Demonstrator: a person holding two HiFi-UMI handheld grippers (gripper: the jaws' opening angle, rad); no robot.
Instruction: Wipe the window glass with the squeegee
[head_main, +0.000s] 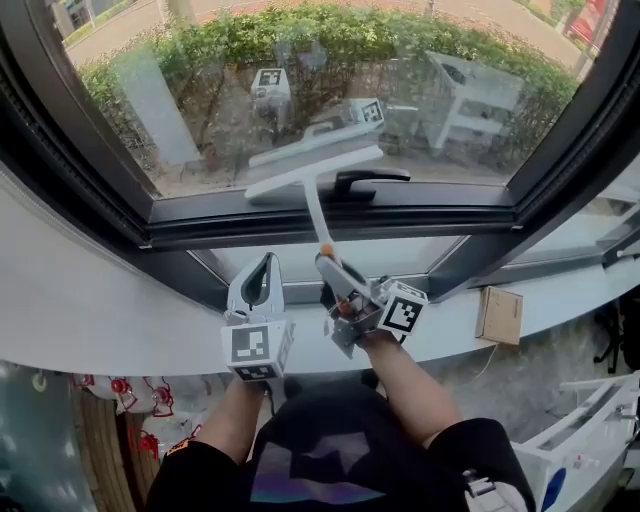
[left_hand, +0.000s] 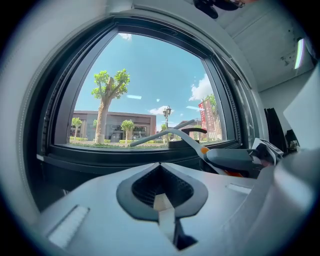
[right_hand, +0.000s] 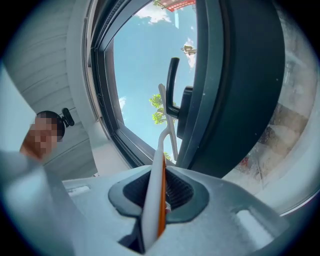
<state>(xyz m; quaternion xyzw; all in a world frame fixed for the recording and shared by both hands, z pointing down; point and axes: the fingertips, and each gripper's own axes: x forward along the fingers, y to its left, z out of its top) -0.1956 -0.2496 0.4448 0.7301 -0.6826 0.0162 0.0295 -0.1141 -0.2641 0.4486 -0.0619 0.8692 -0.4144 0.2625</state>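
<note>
**Squeegee at the pane's bottom edge**

Our right gripper (head_main: 338, 272) clamps the squeegee (head_main: 313, 172), whose blade seems to rest low on the window glass (head_main: 300, 80). Below the glass, our left gripper (head_main: 262, 285) is closed and empty. We probably reposition next.

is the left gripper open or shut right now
Shut: the left gripper has its jaws together, nothing between them; the squeegee is in the right gripper.
</note>
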